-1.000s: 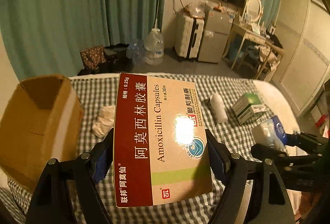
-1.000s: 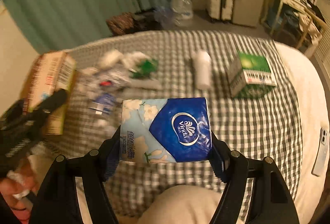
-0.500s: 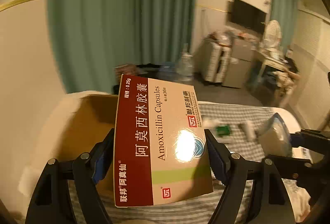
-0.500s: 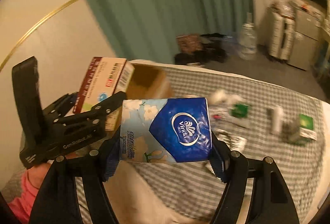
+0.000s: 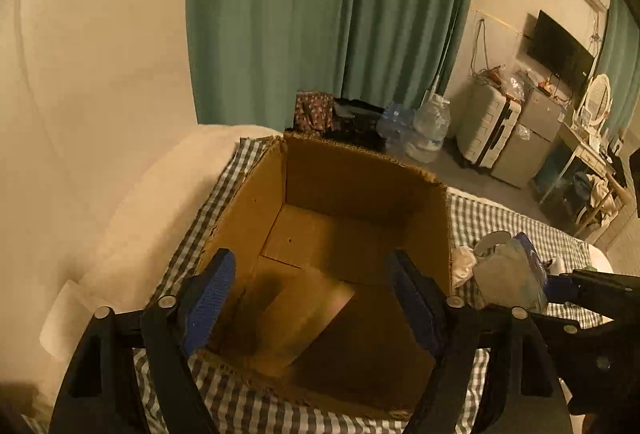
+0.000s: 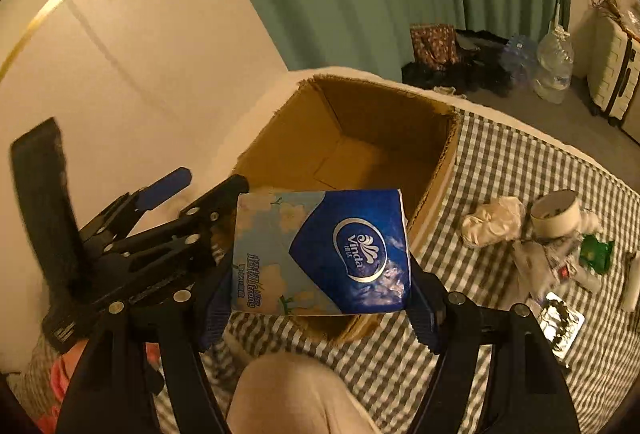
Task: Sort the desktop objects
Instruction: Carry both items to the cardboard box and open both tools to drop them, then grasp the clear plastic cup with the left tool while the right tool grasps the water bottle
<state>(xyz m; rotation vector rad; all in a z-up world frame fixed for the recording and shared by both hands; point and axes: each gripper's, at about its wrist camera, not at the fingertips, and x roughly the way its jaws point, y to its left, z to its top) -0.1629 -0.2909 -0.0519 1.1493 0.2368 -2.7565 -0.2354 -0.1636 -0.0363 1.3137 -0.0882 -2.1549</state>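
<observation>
An open cardboard box stands on the checked cloth at the left end of the bed; it also shows in the right wrist view. My left gripper is open over the box mouth, and a blurred tan medicine box is inside below it. My right gripper is shut on a blue Vinda tissue pack, held above the box's near right corner. The left gripper shows at the left in the right wrist view.
Crumpled tissue, a tape roll, a green packet, a foil blister and a white tube lie on the checked cloth right of the box. A white pillow and wall lie left.
My left gripper opened and let go of the amoxicillin box, which dropped into the cardboard box. Both grippers moved closer over the box; the right still holds the tissue pack.
</observation>
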